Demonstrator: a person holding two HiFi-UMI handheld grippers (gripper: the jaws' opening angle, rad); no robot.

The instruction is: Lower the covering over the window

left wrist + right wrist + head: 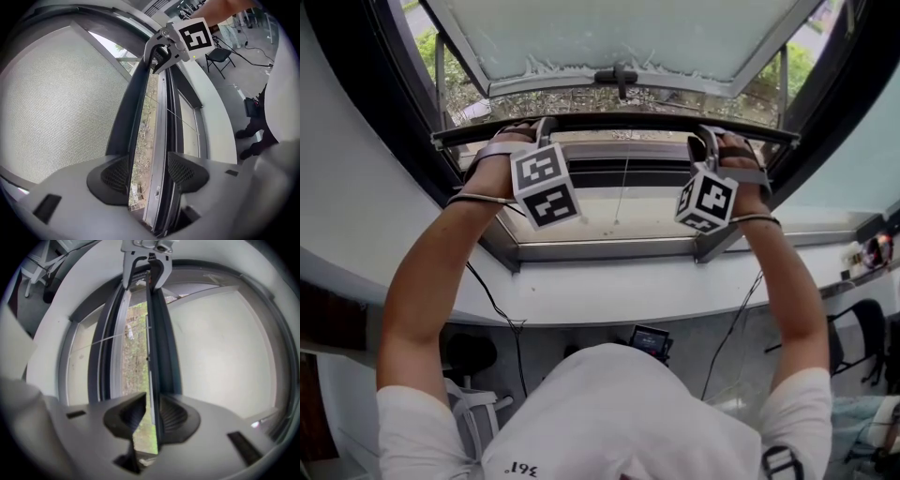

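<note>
The window covering is a grey mesh blind [51, 103] ending in a dark bottom bar [619, 120] that spans the window opening. My left gripper [520, 131] is at the bar's left part. In the left gripper view the bar [133, 117] runs between its jaws [149, 171] along the left pad [112, 176], with daylight between it and the other pad. My right gripper [712, 141] holds the bar's right part. In the right gripper view its pads close tightly on the bar's thin edge [153, 380]. Each gripper shows in the other's view [159, 54] [147, 273].
Behind the bar an outward-opened window sash [619, 37] with a handle shows greenery below it. A thin cord [623, 187] hangs in front of the lower pane. The white sill [581, 291] curves under my arms. Cables and a chair [853, 337] are on the floor below.
</note>
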